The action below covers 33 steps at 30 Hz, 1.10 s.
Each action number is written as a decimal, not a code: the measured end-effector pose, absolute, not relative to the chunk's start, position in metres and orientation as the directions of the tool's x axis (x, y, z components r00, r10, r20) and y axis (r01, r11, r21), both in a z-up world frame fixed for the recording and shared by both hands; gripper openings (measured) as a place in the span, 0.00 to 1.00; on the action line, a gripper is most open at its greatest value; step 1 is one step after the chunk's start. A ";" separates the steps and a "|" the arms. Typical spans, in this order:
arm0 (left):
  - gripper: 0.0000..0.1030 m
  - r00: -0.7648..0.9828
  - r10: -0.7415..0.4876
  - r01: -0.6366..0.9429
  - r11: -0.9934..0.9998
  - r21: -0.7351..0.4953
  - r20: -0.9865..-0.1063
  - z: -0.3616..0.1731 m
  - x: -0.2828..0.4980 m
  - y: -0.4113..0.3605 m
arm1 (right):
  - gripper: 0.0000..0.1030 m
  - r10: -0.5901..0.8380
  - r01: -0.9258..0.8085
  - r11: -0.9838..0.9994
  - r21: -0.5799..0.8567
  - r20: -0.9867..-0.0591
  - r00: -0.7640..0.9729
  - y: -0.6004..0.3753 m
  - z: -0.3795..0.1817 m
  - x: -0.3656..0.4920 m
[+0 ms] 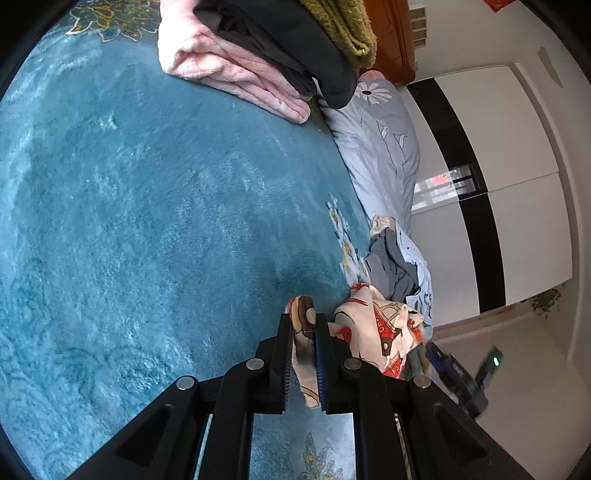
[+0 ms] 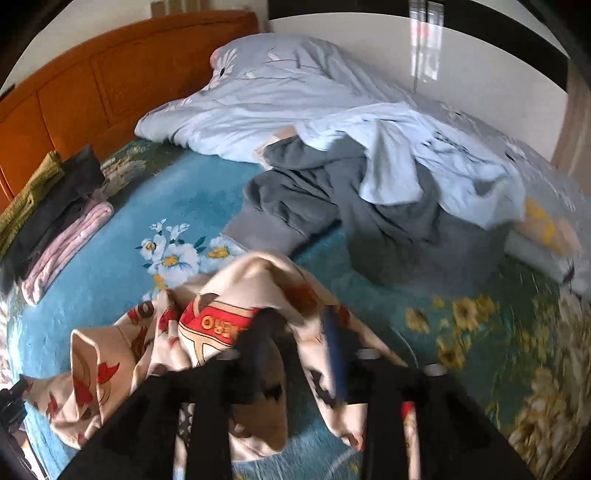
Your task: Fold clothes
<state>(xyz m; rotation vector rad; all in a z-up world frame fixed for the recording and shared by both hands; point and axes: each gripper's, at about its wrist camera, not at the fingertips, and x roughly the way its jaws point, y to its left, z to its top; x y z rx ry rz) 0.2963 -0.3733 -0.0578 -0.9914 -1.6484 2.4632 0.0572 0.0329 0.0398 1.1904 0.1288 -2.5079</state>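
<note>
A cream printed garment with red and brown cartoon motifs is being held above a teal plush blanket that is covering the bed. A fold of this garment is being clamped between the closed jaws of the left gripper; cloth is seen passing between the blue pads and hanging out below them. The rest of the garment is bunched just to the right of the fingers, at the blanket's edge.

In the right wrist view the same garment is draped in front of and over the right gripper. Its jaws are standing partly apart, with cloth lying between them; the view is motion-blurred, so whether the pads are pressing on the cloth cannot be told.

A folded stack is resting at the far end of the blanket: a pink item at the bottom, a black one on it, an olive knit on top. A grey garment and a pale blue garment are lying crumpled together beyond the printed one, beside a light blue floral duvet. A wooden headboard is standing behind.
</note>
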 end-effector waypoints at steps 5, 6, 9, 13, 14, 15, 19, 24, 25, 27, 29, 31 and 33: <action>0.13 -0.803 0.349 0.314 -0.440 -0.841 -0.482 -0.059 0.294 -0.370 | 0.39 -0.451 0.368 -0.884 0.289 -0.735 -0.507 0.067 0.042 0.114; 0.13 -0.802 0.349 0.316 -0.440 -0.841 -0.485 -0.059 0.295 -0.369 | 0.39 -0.491 0.382 -0.861 0.334 -0.740 -0.459 0.065 0.033 0.125; 0.13 -0.798 0.350 0.323 -0.440 -0.838 -0.491 -0.060 0.298 -0.368 | 0.39 -0.530 0.413 -0.829 0.377 -0.766 -0.364 0.048 0.009 0.156; 0.13 -0.800 0.350 0.316 -0.444 -0.838 -0.487 -0.055 0.301 -0.366 | 0.45 -0.519 0.500 -0.807 0.313 -0.781 -0.349 -0.003 -0.007 0.191; 0.13 -0.801 0.350 0.313 -0.446 -0.838 -0.486 -0.053 0.301 -0.366 | 0.47 -0.505 0.507 -0.810 0.294 -0.789 -0.350 -0.012 -0.012 0.193; 0.13 -0.801 0.351 0.311 -0.447 -0.838 -0.485 -0.052 0.302 -0.366 | 0.47 -0.494 0.512 -0.813 0.279 -0.795 -0.351 -0.020 -0.015 0.194; 0.13 -0.806 0.353 0.309 -0.435 -0.846 -0.476 -0.054 0.302 -0.365 | 0.47 -0.422 0.491 -0.848 0.198 -0.814 -0.400 -0.043 -0.026 0.193; 0.13 -0.800 0.362 0.315 -0.426 -0.848 -0.479 -0.056 0.302 -0.364 | 0.42 -0.357 0.401 -0.900 0.173 -0.821 -0.446 -0.044 -0.038 0.185; 0.13 -0.799 0.364 0.315 -0.423 -0.850 -0.478 -0.055 0.302 -0.364 | 0.21 -0.350 0.369 -0.911 0.184 -0.819 -0.455 -0.038 -0.039 0.182; 0.12 -0.798 0.370 0.315 -0.416 -0.853 -0.475 -0.055 0.303 -0.365 | 0.04 -0.335 0.323 -0.927 0.190 -0.807 -0.487 -0.025 -0.035 0.174; 0.11 -0.798 0.366 0.318 -0.418 -0.851 -0.478 -0.053 0.303 -0.364 | 0.02 -0.321 0.319 -0.933 0.168 -0.789 -0.525 -0.012 -0.024 0.171; 0.11 -0.802 0.357 0.316 -0.427 -0.847 -0.479 -0.049 0.303 -0.362 | 0.01 -0.297 0.322 -0.939 0.122 -0.760 -0.578 -0.003 -0.005 0.172; 0.10 -0.808 0.353 0.306 -0.432 -0.849 -0.471 -0.043 0.302 -0.359 | 0.01 -0.266 0.331 -0.942 0.053 -0.717 -0.644 0.005 0.020 0.175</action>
